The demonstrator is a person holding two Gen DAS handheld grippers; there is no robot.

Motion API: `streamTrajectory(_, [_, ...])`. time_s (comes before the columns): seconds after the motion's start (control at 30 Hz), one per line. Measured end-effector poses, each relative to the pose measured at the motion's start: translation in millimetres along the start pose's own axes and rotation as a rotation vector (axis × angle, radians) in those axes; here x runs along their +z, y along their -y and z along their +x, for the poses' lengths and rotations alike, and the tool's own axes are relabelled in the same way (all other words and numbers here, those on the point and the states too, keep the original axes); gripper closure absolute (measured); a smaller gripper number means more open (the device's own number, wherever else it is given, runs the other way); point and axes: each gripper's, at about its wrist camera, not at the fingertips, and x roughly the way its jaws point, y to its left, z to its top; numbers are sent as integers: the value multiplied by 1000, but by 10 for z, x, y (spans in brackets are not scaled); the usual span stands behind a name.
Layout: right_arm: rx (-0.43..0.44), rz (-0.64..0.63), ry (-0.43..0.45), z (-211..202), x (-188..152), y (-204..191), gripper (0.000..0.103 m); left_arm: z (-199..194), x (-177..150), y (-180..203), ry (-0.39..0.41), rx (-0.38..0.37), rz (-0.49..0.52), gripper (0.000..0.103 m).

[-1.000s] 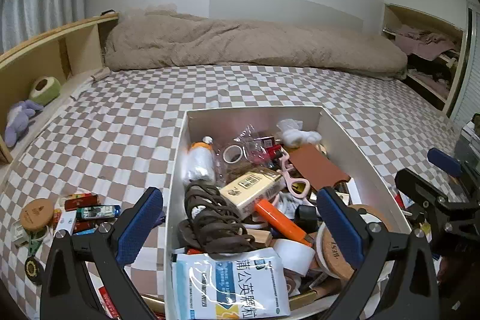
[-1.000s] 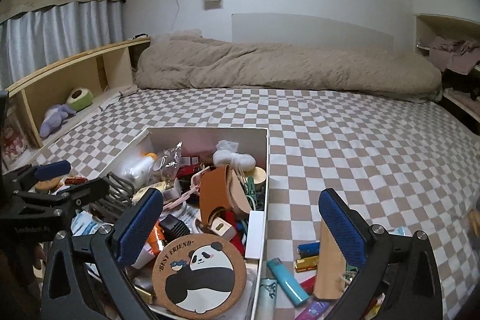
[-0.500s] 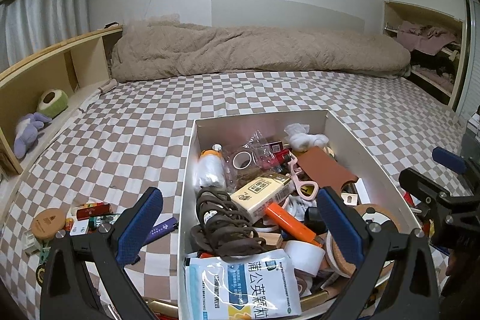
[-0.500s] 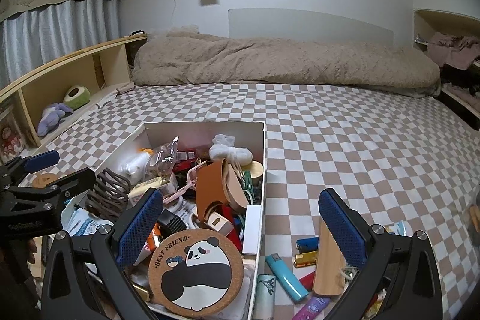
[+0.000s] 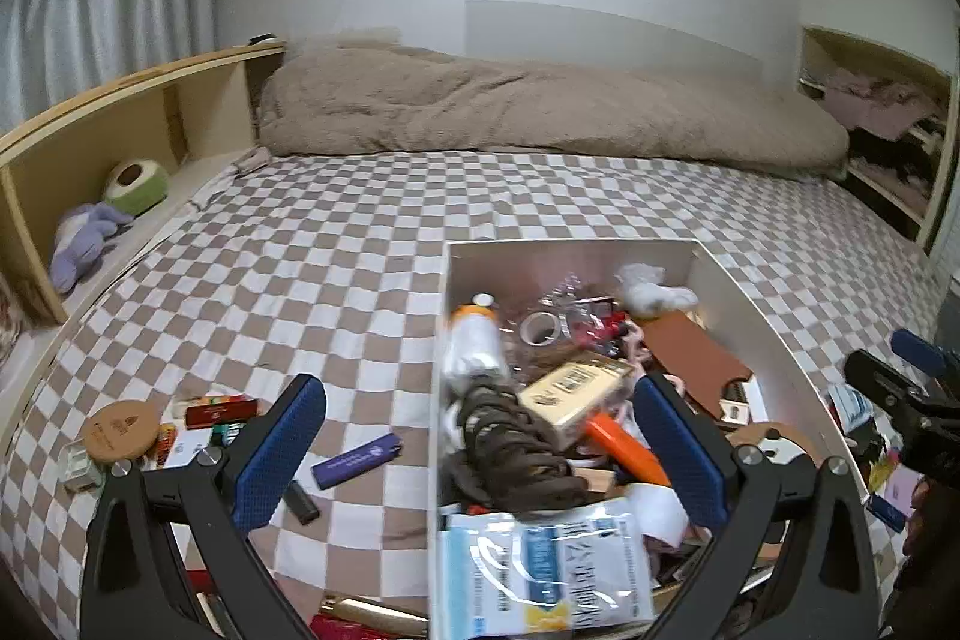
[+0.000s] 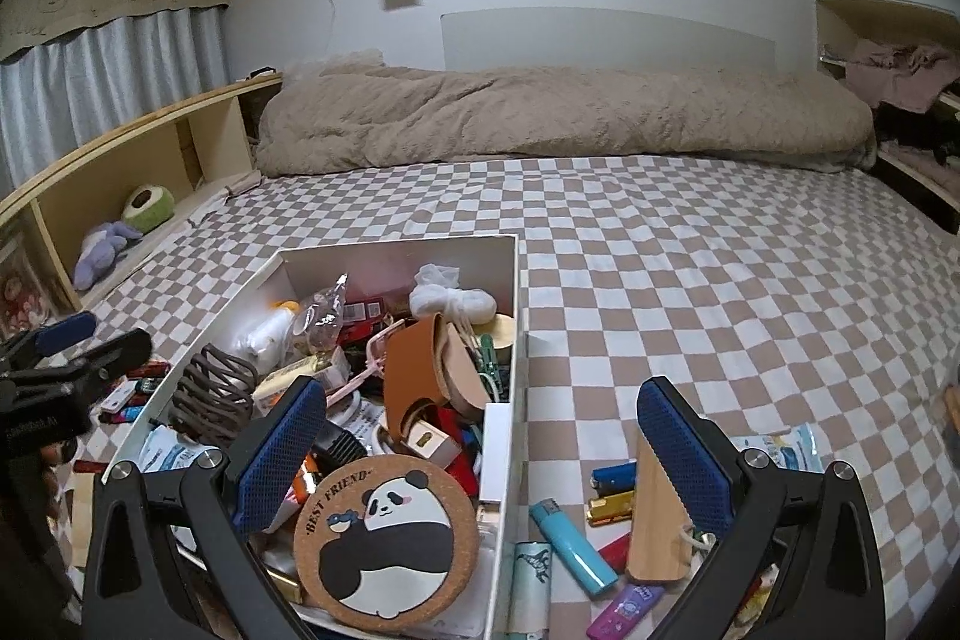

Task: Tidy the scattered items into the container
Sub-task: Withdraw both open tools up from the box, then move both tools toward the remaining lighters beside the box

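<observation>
A white box (image 5: 570,247) crammed with small items sits on the checkered bed. My left gripper (image 5: 480,454) hovers open and empty over its left rim, with a purple lighter (image 5: 357,460), a cork coaster (image 5: 120,430) and a red packet (image 5: 222,407) scattered to the left. In the right wrist view the box (image 6: 396,244) holds a panda coaster (image 6: 387,538) at its near end. My right gripper (image 6: 480,460) is open and empty above the box's right wall. A blue lighter (image 6: 573,547), a wooden block (image 6: 657,514) and batteries (image 6: 612,475) lie to its right.
A rolled beige duvet (image 5: 540,118) lies across the far end of the bed. A wooden shelf (image 5: 90,148) with plush toys runs along the left. Open shelves with clothes (image 5: 870,112) stand at the right. The other gripper (image 5: 900,400) shows at the right edge.
The left gripper has drifted left, so the box sits further right in its view and the purple lighter has come into sight. The right gripper has barely moved. Both stay open.
</observation>
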Motion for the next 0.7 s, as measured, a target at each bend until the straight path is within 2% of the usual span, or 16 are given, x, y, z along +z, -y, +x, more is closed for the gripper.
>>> streamTrajectory(0.4, [-68, 79, 11, -83, -10, 338, 0, -3, -36, -446, 4, 135, -71, 0])
streamTrajectory(0.7, [-157, 196, 15, -169, -41, 830, 0, -32, -89, -740, -9, 162, -146, 0])
